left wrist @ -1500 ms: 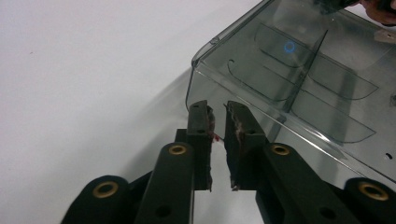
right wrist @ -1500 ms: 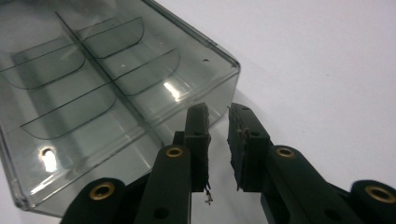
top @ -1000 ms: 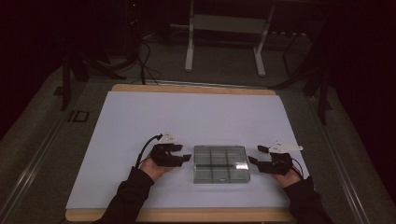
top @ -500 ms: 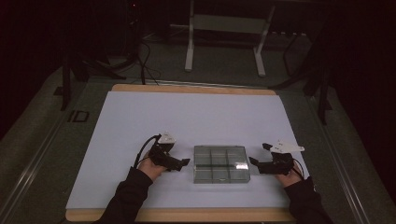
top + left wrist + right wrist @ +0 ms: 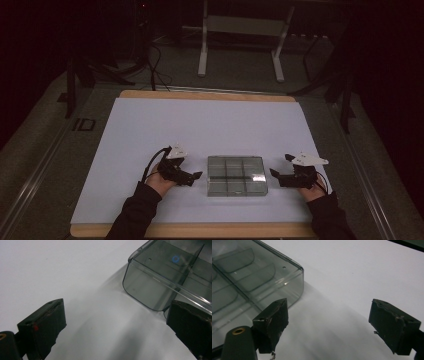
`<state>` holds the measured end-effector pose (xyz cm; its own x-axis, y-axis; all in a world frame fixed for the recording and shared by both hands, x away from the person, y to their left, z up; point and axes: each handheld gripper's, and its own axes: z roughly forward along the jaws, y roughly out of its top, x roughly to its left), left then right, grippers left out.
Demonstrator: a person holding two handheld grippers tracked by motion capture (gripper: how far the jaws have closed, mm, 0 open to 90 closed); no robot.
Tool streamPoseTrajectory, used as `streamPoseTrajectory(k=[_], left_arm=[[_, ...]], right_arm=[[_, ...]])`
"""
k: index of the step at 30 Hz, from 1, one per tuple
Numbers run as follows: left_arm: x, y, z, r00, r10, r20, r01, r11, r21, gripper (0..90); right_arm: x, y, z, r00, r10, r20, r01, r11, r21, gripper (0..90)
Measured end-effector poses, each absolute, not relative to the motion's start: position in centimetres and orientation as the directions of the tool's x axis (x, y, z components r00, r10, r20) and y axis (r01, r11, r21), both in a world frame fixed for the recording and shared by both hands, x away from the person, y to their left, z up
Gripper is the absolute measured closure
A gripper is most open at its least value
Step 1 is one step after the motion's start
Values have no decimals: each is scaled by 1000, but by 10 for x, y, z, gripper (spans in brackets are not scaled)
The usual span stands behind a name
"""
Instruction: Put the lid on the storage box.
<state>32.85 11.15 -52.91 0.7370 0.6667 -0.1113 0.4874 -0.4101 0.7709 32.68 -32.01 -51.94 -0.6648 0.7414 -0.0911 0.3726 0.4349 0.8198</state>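
Note:
A clear grey plastic box with inner dividers [image 5: 236,175] lies flat on the white table top [image 5: 200,130], near the front edge. My left gripper [image 5: 196,176] rests just left of the box, pointing at its left side, jaws open with nothing between them. In the left gripper view the box corner [image 5: 160,277] sits ahead and to the right of the open gripper [image 5: 117,325]. My right gripper [image 5: 274,175] lies just right of the box, also open and empty. In the right gripper view the box [image 5: 249,277] is at the left, beside the gripper [image 5: 332,320].
The wooden rim of the table [image 5: 200,230] runs along the front. Behind the table stand a metal frame [image 5: 240,40] and cables on the dark floor [image 5: 155,65]. The person's dark sleeves [image 5: 132,215] come in from the bottom.
Both grippers have shifted slightly downward toward the front edge beside the box; the left one has edged closer to the box's left side. The box has not moved.

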Motion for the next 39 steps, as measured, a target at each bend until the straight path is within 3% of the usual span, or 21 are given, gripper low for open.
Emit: streamPoseTrajectory(k=[39], left_arm=[[312,138,-537,705,701,-111,516,-398,759,30]], right_arm=[[320,-347,-533,-597,797,-92,444,423,790,158]])
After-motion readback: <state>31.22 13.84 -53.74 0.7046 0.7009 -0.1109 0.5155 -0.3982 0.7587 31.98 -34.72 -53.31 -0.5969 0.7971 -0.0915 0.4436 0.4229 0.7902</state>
